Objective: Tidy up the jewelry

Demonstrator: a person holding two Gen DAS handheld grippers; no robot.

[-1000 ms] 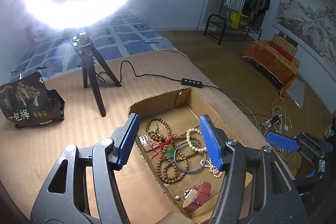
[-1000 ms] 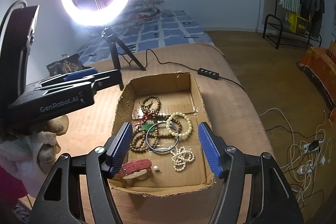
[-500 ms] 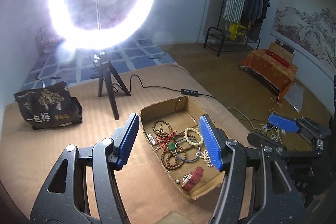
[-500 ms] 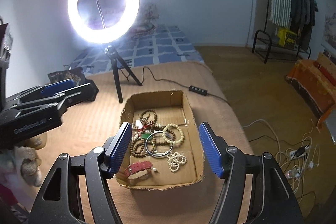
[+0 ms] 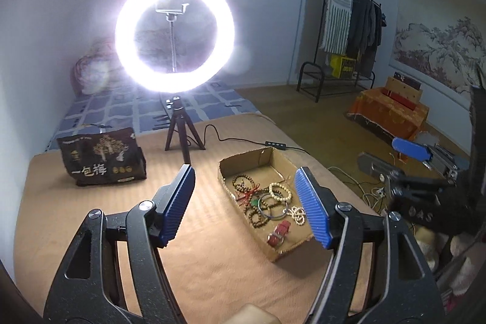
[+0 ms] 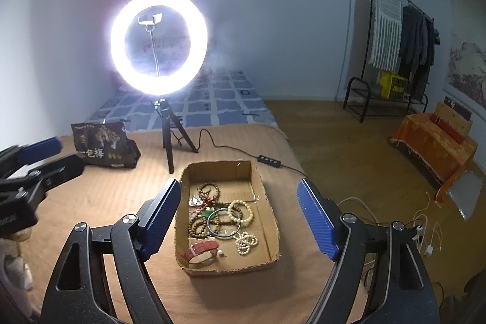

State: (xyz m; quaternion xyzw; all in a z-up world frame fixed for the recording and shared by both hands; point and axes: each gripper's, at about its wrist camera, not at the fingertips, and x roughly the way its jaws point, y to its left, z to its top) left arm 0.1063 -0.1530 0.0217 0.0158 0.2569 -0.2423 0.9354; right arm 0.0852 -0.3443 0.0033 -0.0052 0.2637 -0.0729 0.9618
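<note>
Both grippers hung above the bed: the left gripper (image 5: 246,205) and right gripper (image 6: 240,214) each had jaws just widened, wide apart and holding nothing. The cardboard tray (image 6: 273,220) of jewelry lay below, a ring light (image 6: 159,43) at its 11 o'clock.

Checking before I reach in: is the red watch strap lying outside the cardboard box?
No, the red watch strap lies inside the cardboard box, near its front wall.
</note>
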